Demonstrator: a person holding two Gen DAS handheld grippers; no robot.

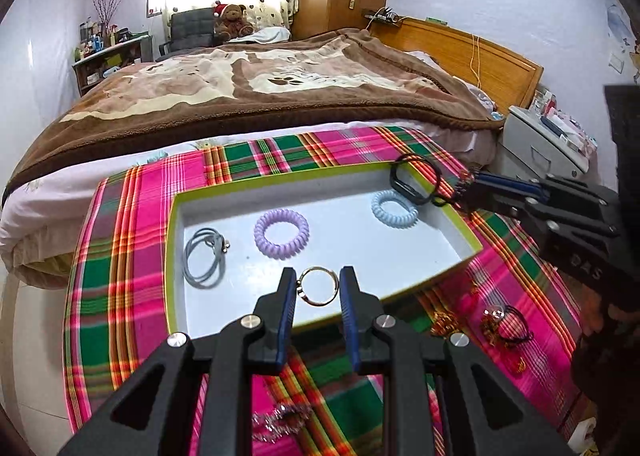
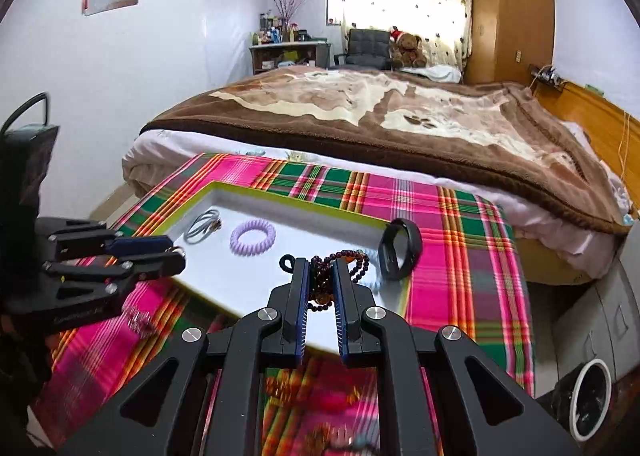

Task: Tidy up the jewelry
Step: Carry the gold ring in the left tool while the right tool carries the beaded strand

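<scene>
A white tray with a green rim (image 1: 172, 240) lies on the plaid cloth. Over its near edge my left gripper (image 1: 318, 276) is shut on a silver ring (image 1: 319, 302), one pad on each side. From the right, my right gripper (image 1: 464, 186) reaches the tray's far corner, shut on a dark red bead bracelet (image 2: 320, 276) that bunches between its fingers. Inside the tray lie grey hair ties (image 1: 204, 258), a purple coil tie (image 1: 281, 233) and a light blue coil tie (image 1: 394, 209). A black bangle (image 1: 416, 180) leans on the tray's rim.
Loose pieces lie on the plaid cloth (image 1: 120, 256) outside the tray: a dark tie with gold bits (image 1: 504, 326), a gold piece (image 1: 444, 322) and a silvery chain (image 1: 280, 420). The bed (image 1: 260, 88) is close behind. A grey cabinet (image 1: 540, 144) stands to the right.
</scene>
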